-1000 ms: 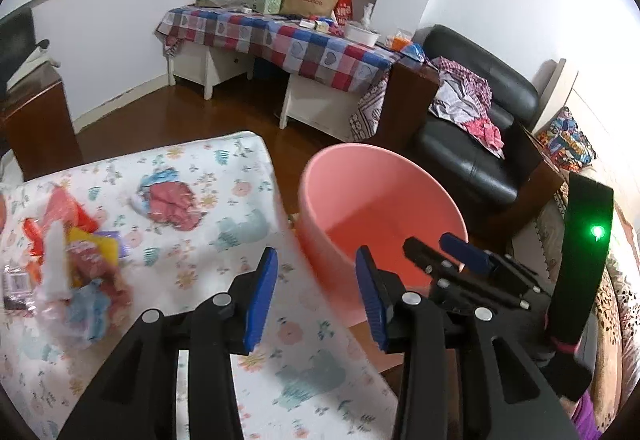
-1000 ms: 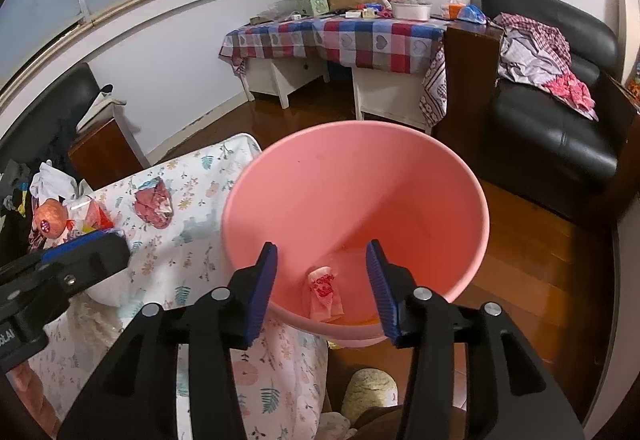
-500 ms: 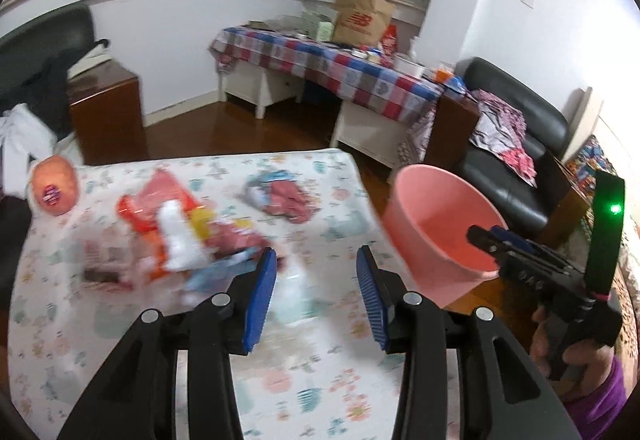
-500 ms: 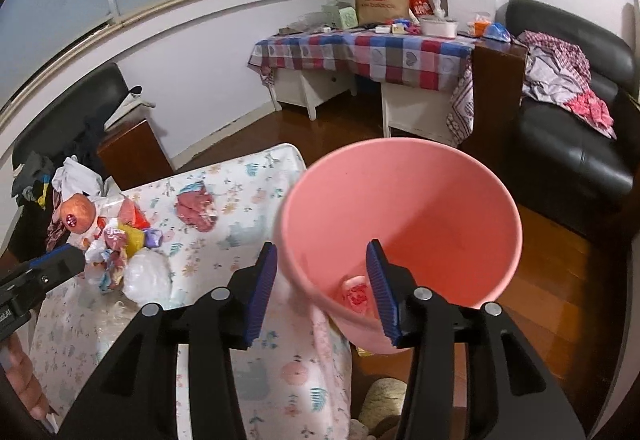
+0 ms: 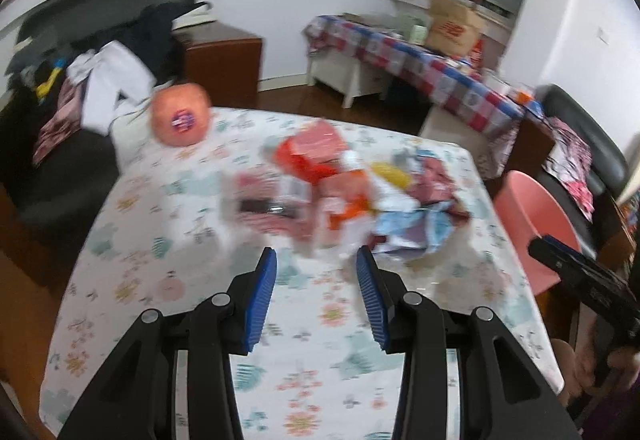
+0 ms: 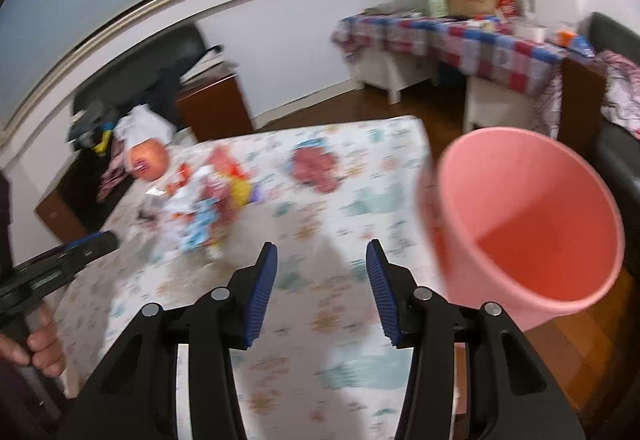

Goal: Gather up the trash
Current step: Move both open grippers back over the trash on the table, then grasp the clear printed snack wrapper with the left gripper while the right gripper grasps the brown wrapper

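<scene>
Left gripper [image 5: 316, 272] over white floral-print tablecloth [image 5: 168, 240], jaws apart, nothing btwn pads. Right gripper [image 6: 322, 268] likewise spread, empty, above cloth near table edge. Heap of crumpled plastic wrappers [image 5: 336, 188], red/orange/blue, just ahead of left fingers; blurred, prob. snack packs. Separate dark-red wrapper [image 6: 316, 166] farther back. Round pink plastic bin [image 6: 532, 224] beside table, right of right gripper. Orange round fruit w/ sticker [image 5: 181, 116] at far corner.
</scene>
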Motion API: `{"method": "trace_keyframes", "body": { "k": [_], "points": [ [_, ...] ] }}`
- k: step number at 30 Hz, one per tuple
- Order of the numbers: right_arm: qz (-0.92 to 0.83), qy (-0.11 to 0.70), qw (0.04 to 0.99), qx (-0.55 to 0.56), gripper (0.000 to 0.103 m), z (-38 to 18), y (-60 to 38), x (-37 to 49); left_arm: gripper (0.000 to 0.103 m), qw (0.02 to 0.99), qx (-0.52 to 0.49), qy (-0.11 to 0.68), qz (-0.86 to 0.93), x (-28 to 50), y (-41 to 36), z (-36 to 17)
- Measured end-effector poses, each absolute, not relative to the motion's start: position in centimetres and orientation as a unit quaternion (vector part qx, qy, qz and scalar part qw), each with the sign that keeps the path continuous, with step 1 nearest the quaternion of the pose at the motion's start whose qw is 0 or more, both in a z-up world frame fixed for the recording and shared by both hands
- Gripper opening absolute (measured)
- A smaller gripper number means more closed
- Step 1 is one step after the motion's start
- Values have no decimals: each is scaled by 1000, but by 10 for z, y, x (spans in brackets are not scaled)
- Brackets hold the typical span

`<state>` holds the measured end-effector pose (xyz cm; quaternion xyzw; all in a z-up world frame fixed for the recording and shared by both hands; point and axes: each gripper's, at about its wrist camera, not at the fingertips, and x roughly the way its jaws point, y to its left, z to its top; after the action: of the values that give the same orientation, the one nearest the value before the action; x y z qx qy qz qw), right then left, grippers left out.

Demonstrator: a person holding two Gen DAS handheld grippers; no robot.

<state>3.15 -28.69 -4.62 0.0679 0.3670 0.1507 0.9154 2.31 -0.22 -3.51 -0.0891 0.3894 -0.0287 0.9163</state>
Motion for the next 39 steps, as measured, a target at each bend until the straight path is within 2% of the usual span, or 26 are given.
{"method": "trace_keyframes", "body": {
  "k": [8, 15, 22, 24, 27, 30, 39],
  "points": [
    [179, 370, 910, 63, 47, -50, -266, 25, 41, 912, -110, 395, 4, 43, 22, -44],
    [187, 376, 905, 73, 47, -54, -265, 30, 56, 906, -109, 408, 25, 75, 29, -58],
    [205, 378, 900, 76, 47, -54, -259, 34, 56, 885, -174, 432, 8, 103, 42, -77],
    [209, 377, 899, 73, 47, -53, -256, 34, 51, 883, -183, 432, -1, 105, 42, -80],
    [211, 375, 900, 69, 47, -51, -252, 36, 31, 886, -175, 430, -13, 107, 38, -80],
    [212, 375, 900, 67, 47, -49, -250, 40, 19, 891, -160, 425, -17, 105, 36, -79],
    [216, 367, 903, 54, 47, -41, -234, 68, 14, 905, -144, 399, -8, 80, 46, -62]
  ]
}}
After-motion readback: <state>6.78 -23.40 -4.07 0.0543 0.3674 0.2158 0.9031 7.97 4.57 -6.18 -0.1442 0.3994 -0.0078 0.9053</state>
